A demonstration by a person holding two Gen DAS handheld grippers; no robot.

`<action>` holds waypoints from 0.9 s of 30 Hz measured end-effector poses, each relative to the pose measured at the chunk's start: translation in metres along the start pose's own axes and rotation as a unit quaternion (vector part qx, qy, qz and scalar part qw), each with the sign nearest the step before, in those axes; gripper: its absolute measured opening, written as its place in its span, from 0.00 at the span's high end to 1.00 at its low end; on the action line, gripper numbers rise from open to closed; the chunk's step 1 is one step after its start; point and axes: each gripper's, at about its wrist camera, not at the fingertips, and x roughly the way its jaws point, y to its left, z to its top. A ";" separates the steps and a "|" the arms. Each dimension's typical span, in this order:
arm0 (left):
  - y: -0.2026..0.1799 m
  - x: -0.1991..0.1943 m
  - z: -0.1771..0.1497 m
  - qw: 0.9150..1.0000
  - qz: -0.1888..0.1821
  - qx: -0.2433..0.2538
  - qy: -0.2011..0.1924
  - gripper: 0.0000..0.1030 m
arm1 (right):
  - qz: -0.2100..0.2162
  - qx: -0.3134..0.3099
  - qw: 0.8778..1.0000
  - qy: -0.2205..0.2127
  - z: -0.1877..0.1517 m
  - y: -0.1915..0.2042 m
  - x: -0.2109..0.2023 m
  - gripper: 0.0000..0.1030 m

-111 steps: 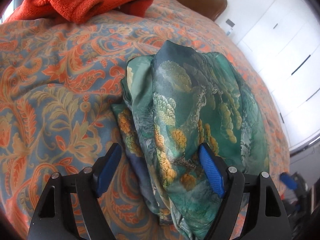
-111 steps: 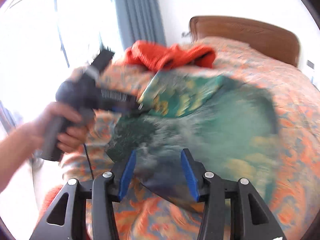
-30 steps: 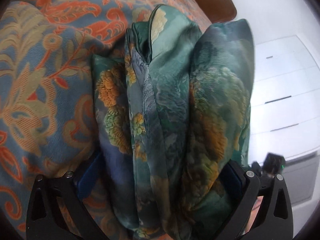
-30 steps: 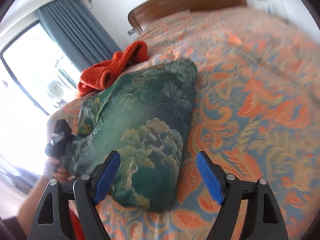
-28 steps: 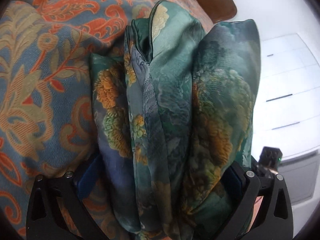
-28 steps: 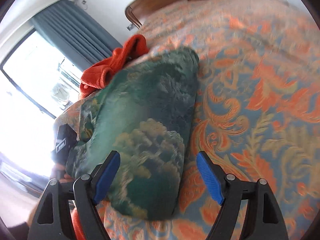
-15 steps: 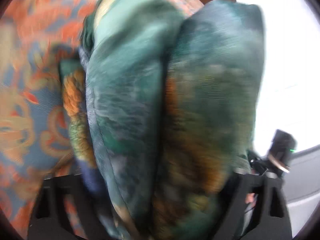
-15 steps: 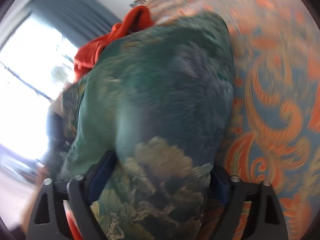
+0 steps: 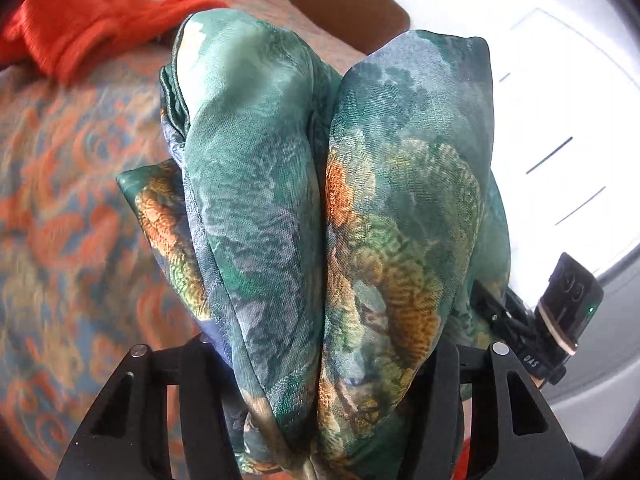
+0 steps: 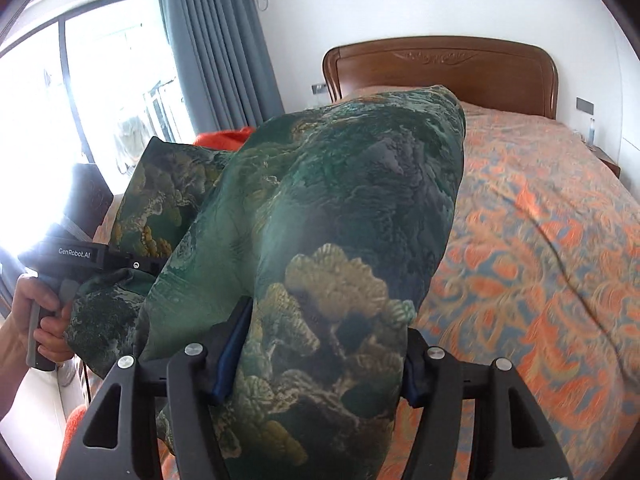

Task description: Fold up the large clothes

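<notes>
The folded green garment has risen off the bed — left gripper and right gripper both clamp it; "GenRobot.AI" shows.

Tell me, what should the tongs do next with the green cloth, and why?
Probably carry the folded green cloth toward a bare part of the bed and lower it. Both the left tongs and right tongs clamp the bundle, lifted off the bedspread.
</notes>
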 end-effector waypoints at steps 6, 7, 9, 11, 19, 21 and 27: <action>-0.004 0.050 0.046 1.000 0.021 -0.003 0.004 0.46 | 0.009 0.023 1.000 0.000 0.032 -0.029 0.036 0.40; -0.003 0.062 0.051 1.000 0.027 -0.002 0.006 0.45 | 0.011 0.029 1.000 0.002 0.030 -0.032 0.038 0.40; -0.001 0.095 0.052 0.999 0.051 -0.002 0.017 0.33 | 0.016 0.048 0.999 0.013 0.030 -0.047 0.054 0.39; 0.014 0.131 0.051 0.996 0.080 -0.027 0.042 0.20 | 0.027 0.090 0.995 0.046 0.021 -0.070 0.081 0.36; 0.009 0.093 0.020 0.997 0.079 -0.017 -0.017 0.13 | 0.063 0.199 0.975 0.081 -0.015 -0.118 0.099 0.09; -0.011 0.068 0.015 0.989 0.128 0.045 -0.057 0.09 | 0.041 0.164 0.984 0.055 -0.011 -0.108 0.069 0.09; -0.097 -0.011 -0.050 0.927 0.265 0.181 -0.194 0.00 | -0.096 0.030 0.995 -0.013 -0.013 -0.040 -0.038 0.09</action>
